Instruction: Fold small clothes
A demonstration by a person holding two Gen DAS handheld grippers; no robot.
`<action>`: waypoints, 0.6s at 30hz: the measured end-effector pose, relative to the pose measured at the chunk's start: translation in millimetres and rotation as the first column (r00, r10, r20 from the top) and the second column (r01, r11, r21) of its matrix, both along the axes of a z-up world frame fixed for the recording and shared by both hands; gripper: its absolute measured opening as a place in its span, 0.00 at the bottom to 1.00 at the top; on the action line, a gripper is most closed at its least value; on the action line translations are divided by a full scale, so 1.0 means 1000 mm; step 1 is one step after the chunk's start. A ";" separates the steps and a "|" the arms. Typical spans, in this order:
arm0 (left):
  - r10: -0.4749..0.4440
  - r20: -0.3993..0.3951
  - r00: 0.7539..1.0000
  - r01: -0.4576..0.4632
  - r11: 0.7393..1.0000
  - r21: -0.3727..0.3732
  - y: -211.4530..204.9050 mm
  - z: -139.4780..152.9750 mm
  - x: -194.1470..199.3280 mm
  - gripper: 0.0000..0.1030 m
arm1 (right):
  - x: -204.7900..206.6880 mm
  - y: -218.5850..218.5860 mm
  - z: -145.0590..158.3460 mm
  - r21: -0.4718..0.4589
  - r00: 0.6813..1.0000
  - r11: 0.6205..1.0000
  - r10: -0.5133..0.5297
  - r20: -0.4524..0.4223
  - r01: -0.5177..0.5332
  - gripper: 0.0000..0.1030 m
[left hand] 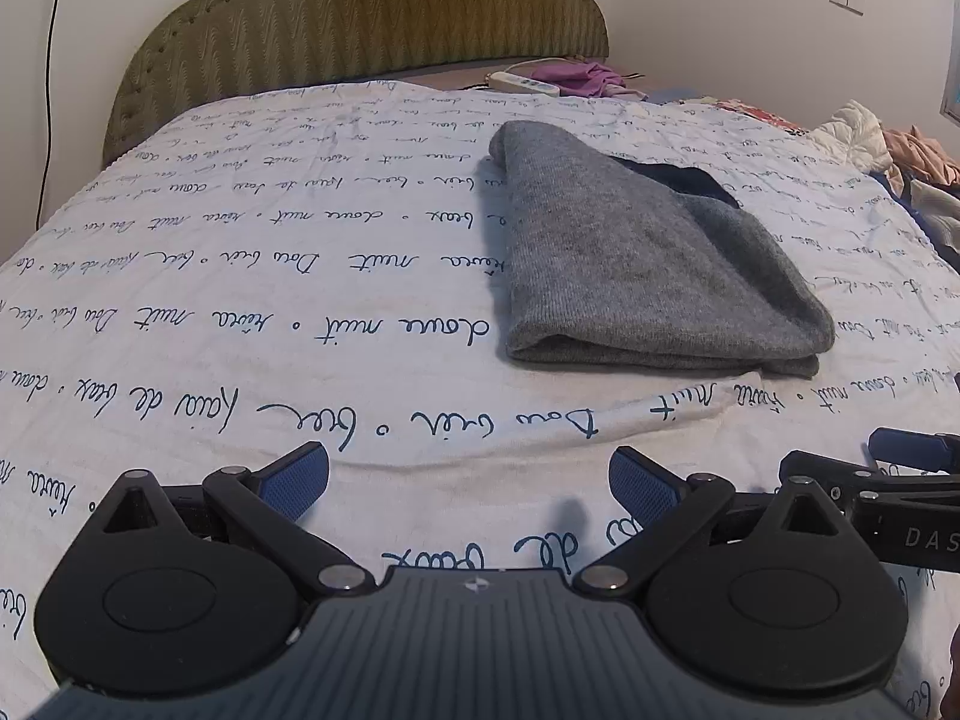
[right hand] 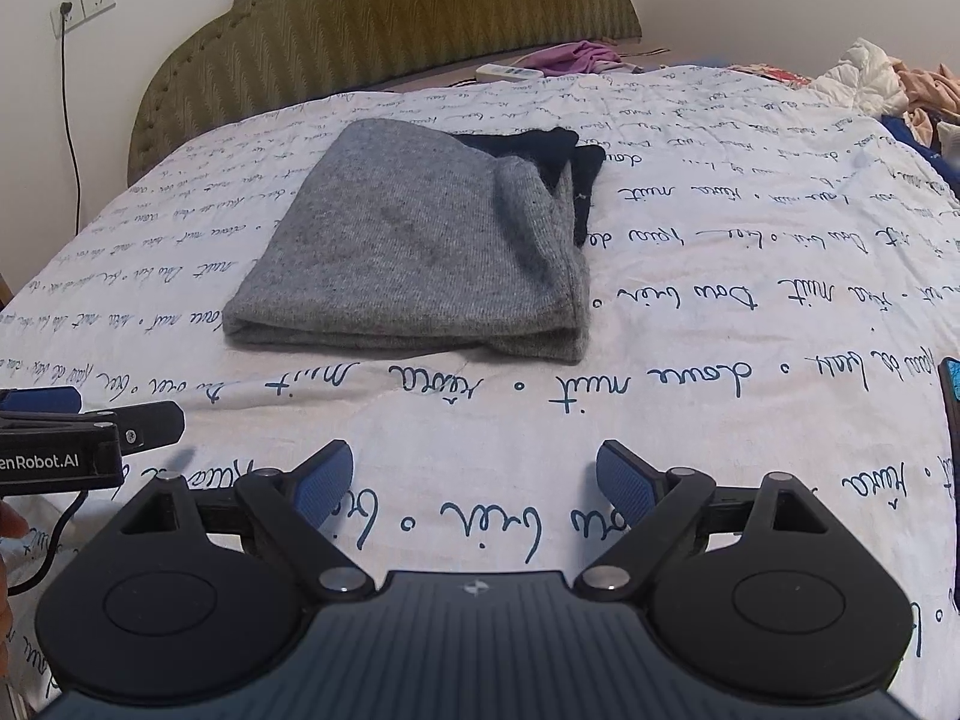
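Note:
A grey knitted garment [left hand: 630, 264] lies folded flat on the white bedspread, with a dark navy layer [left hand: 690, 180] showing at its far right corner. The right wrist view shows the same grey garment [right hand: 420, 240] with the navy part [right hand: 564, 150] behind it. My left gripper [left hand: 468, 480] hovers over the bedspread a short way in front of the garment, jaws wide apart and nothing between them. My right gripper [right hand: 474, 480] is likewise open and empty, short of the garment's near folded edge. Each gripper shows at the other view's side edge.
The bedspread [left hand: 300, 300] carries blue handwriting print. A green padded headboard [left hand: 360, 18] stands behind. A white power strip [left hand: 522, 84] and purple cloth [left hand: 576, 75] lie by the headboard. A heap of loose clothes [right hand: 888, 90] sits at the far right. A dark object [right hand: 951, 408] lies at the right edge.

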State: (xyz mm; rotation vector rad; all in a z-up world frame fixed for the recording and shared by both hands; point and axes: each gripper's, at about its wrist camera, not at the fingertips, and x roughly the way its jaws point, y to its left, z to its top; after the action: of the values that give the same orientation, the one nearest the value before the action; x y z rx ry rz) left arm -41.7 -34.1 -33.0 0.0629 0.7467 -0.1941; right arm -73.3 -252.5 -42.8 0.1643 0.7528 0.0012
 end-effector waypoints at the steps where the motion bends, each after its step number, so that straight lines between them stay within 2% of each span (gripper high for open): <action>1: 0.001 0.001 1.000 -0.001 1.000 -0.001 0.001 0.000 -0.001 0.98 | -0.001 0.000 0.000 -0.002 1.000 1.000 0.000 0.000 0.000 0.87; 18: 0.012 0.009 1.000 -0.012 1.000 0.000 0.008 -0.002 -0.002 0.98 | -0.003 0.005 0.002 -0.017 1.000 1.000 -0.013 0.005 0.013 0.87</action>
State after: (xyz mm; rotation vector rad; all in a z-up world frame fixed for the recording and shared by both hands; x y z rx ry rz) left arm -43.5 -25.7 -35.1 0.0589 0.7384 -0.1820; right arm -76.0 -247.7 -40.8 0.1526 0.7465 -0.0173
